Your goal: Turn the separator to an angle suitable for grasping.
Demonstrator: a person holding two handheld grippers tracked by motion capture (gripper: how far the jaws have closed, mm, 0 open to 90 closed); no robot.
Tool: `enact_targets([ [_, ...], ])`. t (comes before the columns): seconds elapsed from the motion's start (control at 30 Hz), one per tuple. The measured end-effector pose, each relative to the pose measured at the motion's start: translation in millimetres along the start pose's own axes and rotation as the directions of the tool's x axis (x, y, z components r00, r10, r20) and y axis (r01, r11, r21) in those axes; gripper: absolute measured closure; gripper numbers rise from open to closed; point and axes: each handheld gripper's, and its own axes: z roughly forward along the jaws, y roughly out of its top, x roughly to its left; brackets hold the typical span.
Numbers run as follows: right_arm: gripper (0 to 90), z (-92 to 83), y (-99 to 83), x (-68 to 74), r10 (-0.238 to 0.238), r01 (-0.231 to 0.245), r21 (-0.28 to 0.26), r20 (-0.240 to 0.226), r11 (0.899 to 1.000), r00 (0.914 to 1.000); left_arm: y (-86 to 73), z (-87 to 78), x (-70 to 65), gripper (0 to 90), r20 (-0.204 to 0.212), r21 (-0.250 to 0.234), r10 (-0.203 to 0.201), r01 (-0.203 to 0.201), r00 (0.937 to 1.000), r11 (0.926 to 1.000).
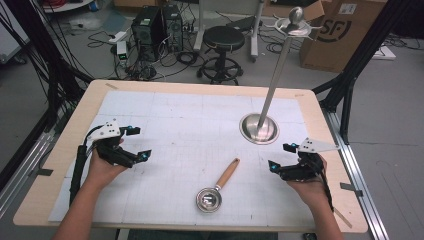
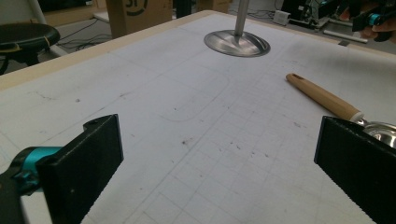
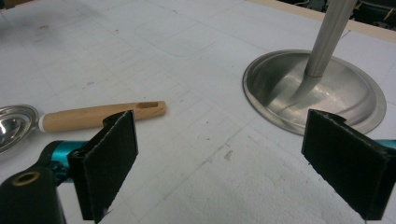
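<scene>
We see the ladle (image 1: pixel 216 190) lying on the counter (image 1: pixel 190 125) between both tongs, handle slanting up toward the right tongs (image 1: pixel 279 159), which sit nearer; left tongs (image 1: pixel 137 145) and right are both spread apart, empty

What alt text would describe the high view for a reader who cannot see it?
A person's two hands hold open grippers, left gripper and right gripper, above a white gridded table. Between them lies a wooden-handled metal scoop; behind it stands a tall metal hook stand.
</scene>
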Motion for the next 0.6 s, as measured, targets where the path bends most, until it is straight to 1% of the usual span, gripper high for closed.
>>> enact_targets([
  [0.07, 9.1, -0.3, -0.5, 0.5, -0.003, 0.003, 0.001, 0.003, 1.000, 1.0000, -0.4, 0.0, 0.6, 1.8, -0.002, 0.000, -0.005, 0.005, 1.0000, 1.0000],
  [0.23, 9.1, -2.7, -2.0, 0.6, -0.006, 0.006, 0.008, 0.013, 1.000, 0.9999, -0.3, 1.1, 1.4, 1.8, -0.004, 0.000, 0.001, -0.001, 1.0000, 1.0000],
  [0.6, 9.1, -3.6, -4.0, 0.5, -0.016, 0.016, 0.017, 0.007, 1.000, 0.9998, -1.4, 4.2, 5.1, 1.8, -0.011, -0.001, -0.005, 0.005, 0.9999, 1.0000],
])
